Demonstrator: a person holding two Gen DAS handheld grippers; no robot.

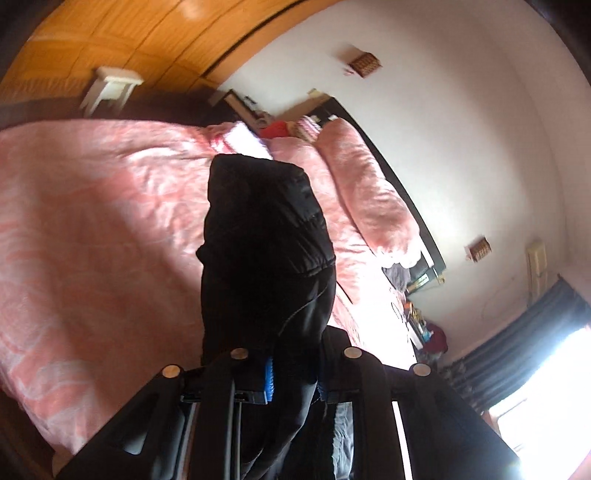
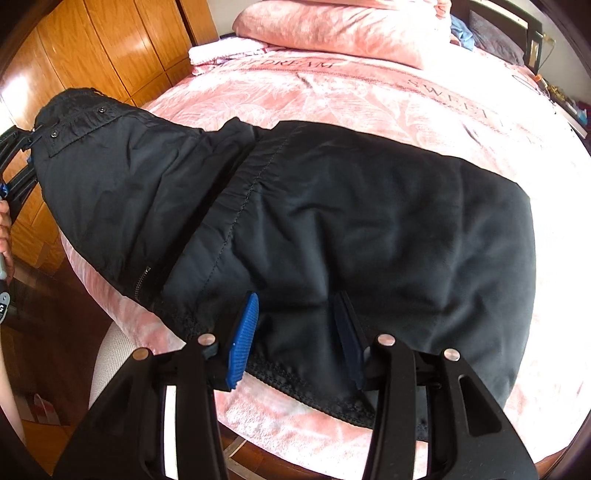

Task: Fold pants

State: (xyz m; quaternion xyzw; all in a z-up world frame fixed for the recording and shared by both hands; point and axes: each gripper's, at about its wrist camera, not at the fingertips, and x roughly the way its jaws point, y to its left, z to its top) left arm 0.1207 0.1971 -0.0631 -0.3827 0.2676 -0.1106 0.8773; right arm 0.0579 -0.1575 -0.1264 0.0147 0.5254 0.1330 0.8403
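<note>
Black padded pants (image 2: 369,221) lie across the pink bed cover (image 2: 332,92). My left gripper (image 2: 20,147), at the far left of the right wrist view, holds the snap-button waistband end raised off the bed. In the left wrist view the black pants (image 1: 266,240) run up from between the blue pads of my left gripper (image 1: 295,369), which is shut on them. My right gripper (image 2: 295,332) points down at the near hem. Its blue pads (image 2: 243,339) press into a thick bunch of the fabric from both sides.
A pink pillow (image 2: 332,29) and folded white cloth (image 2: 225,51) lie at the head of the bed. A wooden wardrobe (image 2: 92,44) stands to the left. A person's hand (image 2: 3,229) grips the left tool. A white stool (image 1: 110,85) stands beyond the bed, and a bright window (image 1: 554,387) glares.
</note>
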